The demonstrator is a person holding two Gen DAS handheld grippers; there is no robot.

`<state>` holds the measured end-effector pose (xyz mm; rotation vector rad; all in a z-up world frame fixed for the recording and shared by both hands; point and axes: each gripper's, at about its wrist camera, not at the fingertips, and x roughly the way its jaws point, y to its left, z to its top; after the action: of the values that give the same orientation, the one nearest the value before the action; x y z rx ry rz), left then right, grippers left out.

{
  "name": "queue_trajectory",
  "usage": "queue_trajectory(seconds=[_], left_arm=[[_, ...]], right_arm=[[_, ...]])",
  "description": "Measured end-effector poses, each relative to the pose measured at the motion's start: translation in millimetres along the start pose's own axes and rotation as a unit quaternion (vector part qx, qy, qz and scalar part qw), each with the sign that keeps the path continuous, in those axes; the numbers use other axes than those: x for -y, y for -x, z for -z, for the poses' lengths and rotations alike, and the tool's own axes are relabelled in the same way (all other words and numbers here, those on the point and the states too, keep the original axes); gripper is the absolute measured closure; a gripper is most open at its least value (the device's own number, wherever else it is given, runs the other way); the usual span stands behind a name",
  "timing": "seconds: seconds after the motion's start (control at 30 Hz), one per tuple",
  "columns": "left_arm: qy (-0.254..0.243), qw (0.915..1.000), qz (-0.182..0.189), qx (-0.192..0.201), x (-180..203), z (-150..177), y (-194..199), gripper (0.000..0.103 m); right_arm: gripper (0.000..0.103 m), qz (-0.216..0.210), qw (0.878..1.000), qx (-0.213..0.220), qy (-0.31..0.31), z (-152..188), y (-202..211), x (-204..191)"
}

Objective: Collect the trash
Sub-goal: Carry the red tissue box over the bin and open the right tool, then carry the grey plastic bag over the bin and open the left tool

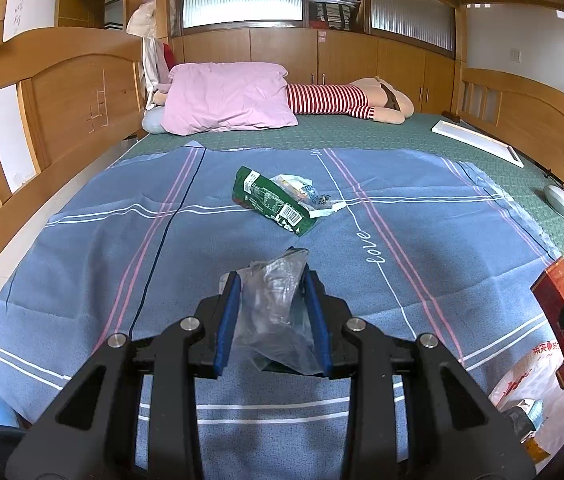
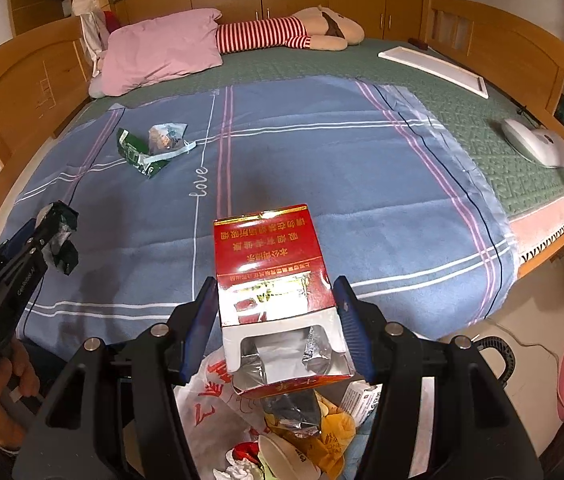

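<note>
Right hand-held gripper (image 2: 277, 300): I have its blue pads pinching the open red-and-white cardboard cigarette carton (image 2: 273, 276) by its side walls, mouth end toward me, above the white plastic trash bag with red print (image 2: 205, 392) that sits off the bed's near edge. Left hand-held gripper (image 1: 271, 300): its pads are closed on a crumpled clear plastic wrapper (image 1: 277, 312), held over the blue striped blanket (image 1: 402, 264). A green foil snack packet (image 1: 269, 200) and a crumpled clear wrapper with a pale strip (image 1: 306, 192) still lie well out on the blanket. Risks, as I judge them: the thin carton walls may buckle and slip; if I release early, the carton may catch the bag's slack rim and drop outside; the limp wrapper may slide from the left pads.
</note>
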<state>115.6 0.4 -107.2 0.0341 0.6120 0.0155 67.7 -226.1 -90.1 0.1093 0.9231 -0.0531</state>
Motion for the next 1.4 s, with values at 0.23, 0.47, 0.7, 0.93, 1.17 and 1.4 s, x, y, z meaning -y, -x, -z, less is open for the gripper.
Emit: queue_trajectory(seconds=[0.23,0.47,0.7,0.93,1.17,1.4], left_arm=[[-0.001,1.0,0.006,0.0,-0.3,-0.1,0.3,0.069],[0.002,0.9998,0.018,-0.009,-0.5,0.1,-2.9,0.069],[-0.001,0.9983,0.056,-0.017,4.5,1.0,-4.4,0.069],[-0.026,0.9562,0.29,-0.025,32.0,5.7,12.9,0.069],[-0.118,0.8787,0.461,-0.04,70.4,23.9,41.5,0.068],[-0.179,0.8445,0.501,-0.059,93.8,41.6,53.9,0.028]], right_arm=[[0.045,0.008,1.0,-0.017,0.018,16.1,13.3,8.4],[0.044,0.012,0.993,-0.103,0.054,52.3,23.3,36.1],[0.02,-0.029,0.999,-0.04,0.016,41.5,51.7,49.7],[0.02,-0.021,0.998,0.027,-0.056,23.5,65.4,59.9],[0.02,-0.006,0.99,0.08,-0.116,10.6,87.0,88.5],[0.02,-0.014,0.989,0.058,-0.138,10.5,73.2,92.0]])
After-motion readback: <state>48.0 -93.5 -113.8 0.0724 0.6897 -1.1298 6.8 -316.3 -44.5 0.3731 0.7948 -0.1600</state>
